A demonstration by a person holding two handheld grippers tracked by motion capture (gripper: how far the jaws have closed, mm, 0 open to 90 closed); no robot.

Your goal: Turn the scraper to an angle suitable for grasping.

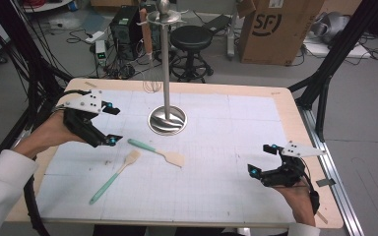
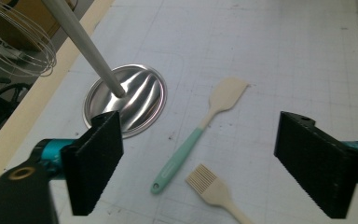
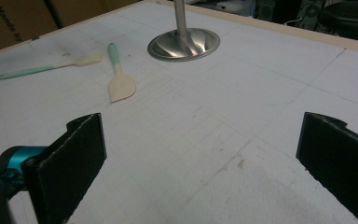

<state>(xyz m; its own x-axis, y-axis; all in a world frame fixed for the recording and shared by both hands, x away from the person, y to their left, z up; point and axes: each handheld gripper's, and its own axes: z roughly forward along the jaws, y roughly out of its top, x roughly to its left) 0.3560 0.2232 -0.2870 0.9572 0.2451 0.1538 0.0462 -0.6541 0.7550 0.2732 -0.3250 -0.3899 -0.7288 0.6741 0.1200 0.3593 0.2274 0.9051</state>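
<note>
Left gripper (image 1: 112,124) gapes wide above the spatula (image 1: 158,152), gripping nothing; right gripper (image 1: 262,158) likewise.

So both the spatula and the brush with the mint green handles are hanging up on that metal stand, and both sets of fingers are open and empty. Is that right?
Not quite. The spatula and the brush lie flat on the table, in front of the metal stand, as the high view shows. The rest holds: the left gripper and right gripper are open and empty.

One spatula (image 1: 158,151), one pastry brush (image 1: 114,176), one stand (image 1: 167,120), one whisk (image 1: 151,86).
</note>
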